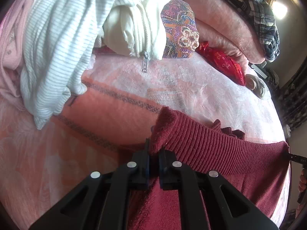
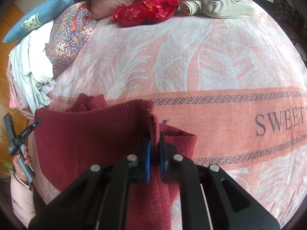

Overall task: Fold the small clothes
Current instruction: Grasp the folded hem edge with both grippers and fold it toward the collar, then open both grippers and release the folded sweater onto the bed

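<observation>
My left gripper (image 1: 154, 151) is clamped tight on a corner of the dark red knit sweater (image 1: 220, 149), and my right gripper (image 2: 155, 143) pinches the opposite corner of the ribbed hem (image 2: 96, 132) in the same way, jaws nearly together with only fabric between the pads. The hem stretches between the two tools, and the rest of the sweater hangs down under them, close to the cameras.

Only the left view shows the white zippered garment (image 1: 142, 19) with its metal zipper pull (image 1: 145, 62) ahead of the tool, and a plaid cloth (image 1: 257, 13) far off to the right. Only the right view shows the word "SWEET" (image 2: 280, 123) on the pink blanket (image 2: 191, 57) to the right of the tool, a grey printed pouch (image 2: 220, 5) far ahead, and my left hand (image 2: 21, 163) on its handle at the left edge. The red embroidered pouch (image 2: 145, 11) appears in both; what it holds I cannot tell.
</observation>
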A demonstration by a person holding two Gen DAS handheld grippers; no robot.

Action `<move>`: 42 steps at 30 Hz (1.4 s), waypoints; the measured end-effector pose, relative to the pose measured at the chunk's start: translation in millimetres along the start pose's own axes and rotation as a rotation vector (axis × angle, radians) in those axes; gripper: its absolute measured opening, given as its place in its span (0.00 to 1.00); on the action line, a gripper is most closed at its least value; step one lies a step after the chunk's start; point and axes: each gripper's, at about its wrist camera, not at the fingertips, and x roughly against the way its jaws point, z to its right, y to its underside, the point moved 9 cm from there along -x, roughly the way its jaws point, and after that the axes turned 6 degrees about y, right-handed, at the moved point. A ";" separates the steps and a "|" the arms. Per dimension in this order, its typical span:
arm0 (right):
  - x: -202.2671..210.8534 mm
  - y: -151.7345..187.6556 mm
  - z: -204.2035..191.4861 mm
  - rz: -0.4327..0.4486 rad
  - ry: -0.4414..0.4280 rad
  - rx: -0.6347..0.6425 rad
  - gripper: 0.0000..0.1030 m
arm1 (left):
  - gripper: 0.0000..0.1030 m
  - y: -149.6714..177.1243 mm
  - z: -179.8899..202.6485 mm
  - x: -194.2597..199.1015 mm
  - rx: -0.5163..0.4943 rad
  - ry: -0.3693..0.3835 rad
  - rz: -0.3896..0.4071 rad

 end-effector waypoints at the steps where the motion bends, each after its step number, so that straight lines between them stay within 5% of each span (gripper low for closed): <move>1: -5.2 -1.4 1.7 -0.006 0.002 -0.004 0.06 | 0.07 0.6 -1.8 -5.1 -0.001 -0.007 -0.009; 17: -70.8 15.2 23.9 -0.091 0.054 -0.064 0.08 | 0.11 25.1 -22.0 -63.1 -0.075 -0.108 -0.137; 20: -68.6 15.2 22.8 -0.084 0.061 -0.064 0.16 | 0.13 26.3 -20.0 -64.1 -0.096 -0.135 -0.133; 22: -58.4 15.8 20.0 -0.072 0.071 -0.055 0.28 | 0.18 25.3 -18.2 -59.2 -0.095 -0.142 -0.135; 23: -51.2 16.9 19.0 -0.067 0.079 -0.048 0.42 | 0.29 24.6 -17.3 -54.3 -0.092 -0.142 -0.138; 24: -40.8 19.5 18.1 -0.059 0.093 -0.037 0.55 | 0.51 24.5 -16.6 -47.7 -0.087 -0.138 -0.145; 26: -17.7 27.3 16.5 -0.034 0.105 0.007 0.55 | 0.71 25.5 -16.8 -25.6 -0.090 -0.138 -0.133; 33: 33.7 115.8 9.4 -0.088 0.019 0.067 0.71 | 0.82 93.4 -39.4 52.0 -0.090 -0.065 -0.213; 37: 16.5 164.8 10.1 -0.152 0.011 0.073 0.71 | 0.82 147.9 -58.2 55.5 -0.091 -0.040 -0.262; 42: -6.8 190.6 11.9 -0.216 -0.048 0.017 0.72 | 0.81 174.9 -59.0 48.7 -0.014 0.036 -0.275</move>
